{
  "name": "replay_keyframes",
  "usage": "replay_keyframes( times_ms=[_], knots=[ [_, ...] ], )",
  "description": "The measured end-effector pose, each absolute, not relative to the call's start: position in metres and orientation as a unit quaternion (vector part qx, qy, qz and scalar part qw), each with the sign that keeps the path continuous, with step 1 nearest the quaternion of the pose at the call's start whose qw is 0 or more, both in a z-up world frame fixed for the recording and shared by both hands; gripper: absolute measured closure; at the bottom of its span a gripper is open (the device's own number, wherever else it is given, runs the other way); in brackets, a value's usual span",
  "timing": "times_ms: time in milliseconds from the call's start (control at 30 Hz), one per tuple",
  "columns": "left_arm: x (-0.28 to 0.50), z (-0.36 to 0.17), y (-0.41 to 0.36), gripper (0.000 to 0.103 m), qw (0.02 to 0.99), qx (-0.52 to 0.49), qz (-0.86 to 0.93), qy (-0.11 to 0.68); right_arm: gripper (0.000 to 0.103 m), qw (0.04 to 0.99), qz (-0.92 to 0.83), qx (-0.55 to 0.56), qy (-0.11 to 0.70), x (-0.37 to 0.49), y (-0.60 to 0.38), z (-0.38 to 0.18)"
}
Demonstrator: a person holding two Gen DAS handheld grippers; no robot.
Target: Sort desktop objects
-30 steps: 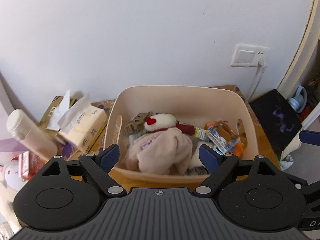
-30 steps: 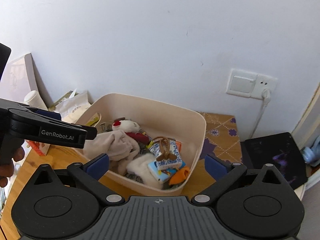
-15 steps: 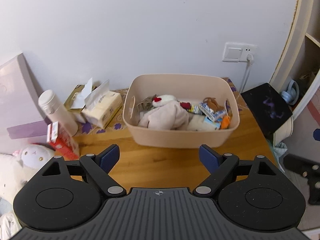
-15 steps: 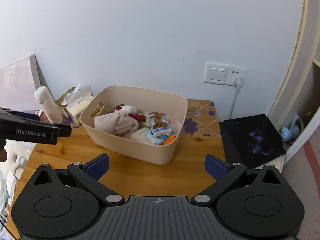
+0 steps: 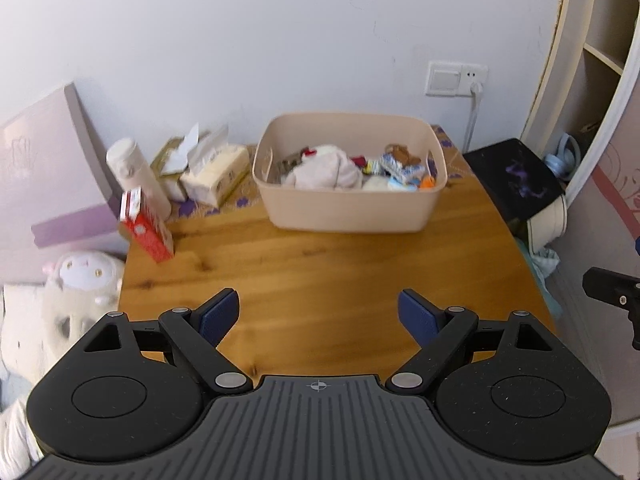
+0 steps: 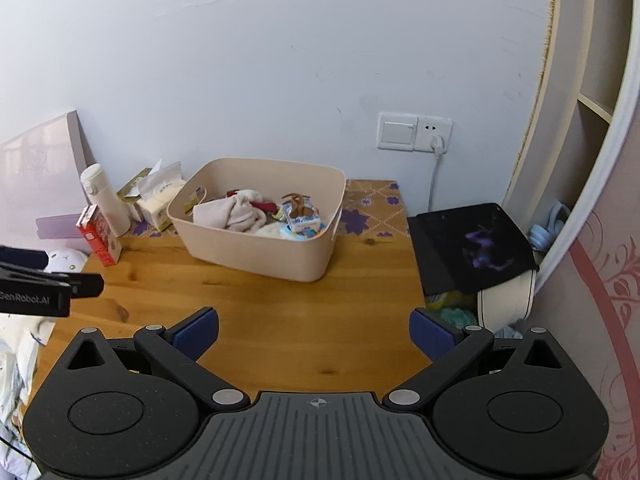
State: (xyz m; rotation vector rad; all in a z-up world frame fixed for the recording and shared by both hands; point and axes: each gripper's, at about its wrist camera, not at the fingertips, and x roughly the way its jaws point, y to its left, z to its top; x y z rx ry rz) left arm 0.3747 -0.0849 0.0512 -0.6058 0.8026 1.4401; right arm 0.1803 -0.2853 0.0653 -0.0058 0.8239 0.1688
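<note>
A beige plastic bin (image 5: pixel 348 208) (image 6: pixel 256 252) stands at the back of the wooden table (image 5: pixel 320 280) (image 6: pixel 248 308), filled with a pale plush toy (image 5: pixel 324 170) (image 6: pixel 236 212), small snack packs (image 5: pixel 400 168) (image 6: pixel 302 220) and other bits. My left gripper (image 5: pixel 319 314) hangs open over the table's near part, well short of the bin, nothing between its blue pads. My right gripper (image 6: pixel 314 330) is open too, over the table's front right. Part of the left tool (image 6: pixel 44 292) shows at the right view's left edge.
Left of the bin stand a white bottle (image 5: pixel 138 176), a tissue pack (image 5: pixel 214 172) and a red carton (image 5: pixel 148 228). A white plush (image 5: pixel 82 280) lies off the table's left edge. A black pad (image 5: pixel 520 184) lies on the right; a wall socket (image 5: pixel 456 78) is behind.
Both grippers have drawn back and risen away from the bin, which now looks small and far. Much more bare tabletop shows in front. Both stayed open.
</note>
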Motion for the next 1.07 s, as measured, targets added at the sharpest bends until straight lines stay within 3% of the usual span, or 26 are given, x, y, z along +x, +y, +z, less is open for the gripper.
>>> replay_keyframes(
  times_ms=[567,1067],
  knots=[
    [0.363,0.081,-0.166,0.015,0.664,-0.264,0.620,0.324,0.000,0.912,0.071,-0.028,0.403,0.106,-0.302,0.070],
    [0.358,0.100,-0.183,0.015,0.673,-0.249,0.615,0.326,0.000,0.912,0.079,-0.042,0.400,0.093,-0.289,0.083]
  ],
)
